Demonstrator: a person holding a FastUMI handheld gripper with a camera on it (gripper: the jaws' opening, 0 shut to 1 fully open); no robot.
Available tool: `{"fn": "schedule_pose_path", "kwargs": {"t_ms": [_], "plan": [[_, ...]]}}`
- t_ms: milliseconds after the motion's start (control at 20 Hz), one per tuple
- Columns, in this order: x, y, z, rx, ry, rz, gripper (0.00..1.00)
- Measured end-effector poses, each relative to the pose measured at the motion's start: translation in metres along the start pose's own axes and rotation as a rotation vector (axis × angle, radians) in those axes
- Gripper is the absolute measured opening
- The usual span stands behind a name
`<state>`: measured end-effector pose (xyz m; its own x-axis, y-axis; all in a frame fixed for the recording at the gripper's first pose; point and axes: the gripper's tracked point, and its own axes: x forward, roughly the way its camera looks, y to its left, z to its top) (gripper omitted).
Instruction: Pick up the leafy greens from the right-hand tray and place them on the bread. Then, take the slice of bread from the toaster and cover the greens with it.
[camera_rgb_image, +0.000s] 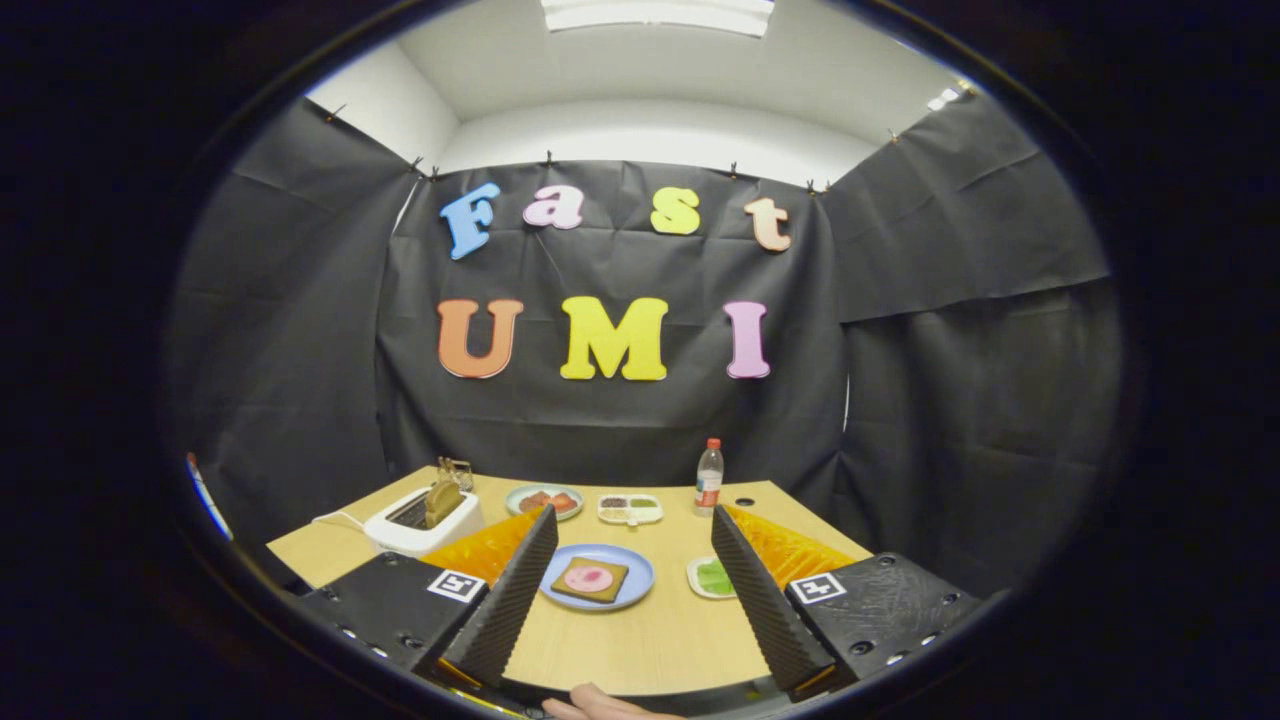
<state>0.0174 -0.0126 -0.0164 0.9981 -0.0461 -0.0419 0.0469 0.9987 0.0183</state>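
**Fingers spread wide above the table, nothing held**

We see a light wooden table in a booth closed by black cloth walls, with a white ceiling and a bright ceiling light above. The table top looks clean and flat.

Our gripper hangs above the near part of the table. Its two fingers stand far apart, and nothing is between the pads; they touch no object. At the near edge, a small part of a hand shows.

Between the fingers, just ahead of them, lies a blue plate. On it rests a brown slice of bread with a pink round piece on top. The leafy greens lie in a small white tray just beside the right finger, right of the blue plate; the finger hides part of this tray.

Beyond the left finger stands a white toaster with a second slice of bread standing up out of its slot. A white cable runs from the toaster along the table. Further back we find a plate with reddish pieces, a white divided dish with dark and green contents, and a clear bottle with a red cap, standing upright near the back wall.
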Motion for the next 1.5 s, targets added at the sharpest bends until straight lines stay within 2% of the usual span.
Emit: {"fn": "schedule_pose_path", "kwargs": {"t_ms": [350,900,1050,1350,1500], "plan": [[0.071,-0.03,-0.053,-0.022,0.145,-0.021,0.94],[0.22,-0.135,-0.187,-0.075,0.5,-0.151,0.95],[0.241,-0.153,-0.23,-0.055,0.645,-0.142,0.95],[0.259,-0.168,-0.26,-0.061,0.74,-0.149,0.94],[0.258,-0.166,-0.272,-0.026,0.782,-0.143,0.84]]}}
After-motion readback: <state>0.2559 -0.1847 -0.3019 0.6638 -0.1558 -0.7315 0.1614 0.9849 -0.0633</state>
